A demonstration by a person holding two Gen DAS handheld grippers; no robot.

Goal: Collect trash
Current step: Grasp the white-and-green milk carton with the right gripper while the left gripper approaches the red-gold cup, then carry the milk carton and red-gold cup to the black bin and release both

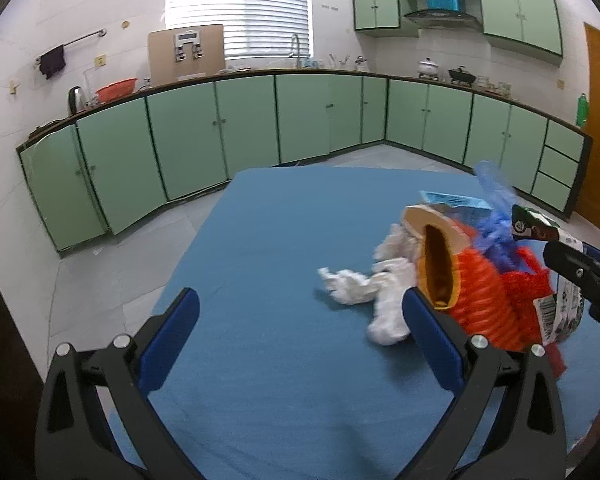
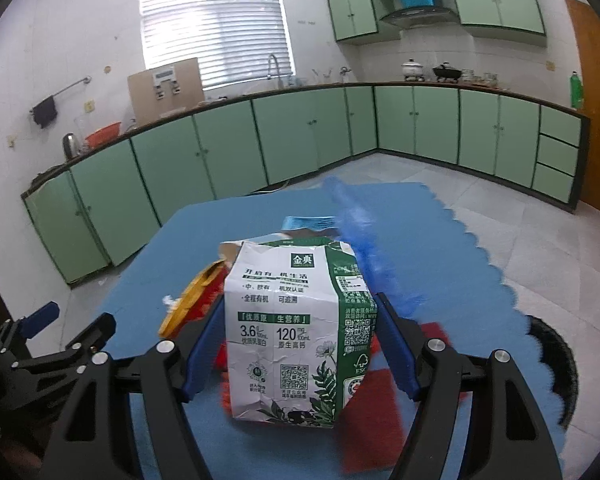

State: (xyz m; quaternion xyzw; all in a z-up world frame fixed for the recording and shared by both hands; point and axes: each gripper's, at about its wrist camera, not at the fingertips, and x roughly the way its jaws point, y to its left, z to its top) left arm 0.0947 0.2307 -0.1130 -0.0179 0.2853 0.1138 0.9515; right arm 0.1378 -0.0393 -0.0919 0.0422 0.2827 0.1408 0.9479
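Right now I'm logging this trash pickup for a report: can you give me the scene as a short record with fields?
surface: blue mat
right gripper: shut on milk carton
left gripper: open, holds nothing
trash pile: crumpled white tissue, orange ribbed item, blue plastic bag, red piece
carton state: creased, top torn open
setting: kitchen with green cabinets
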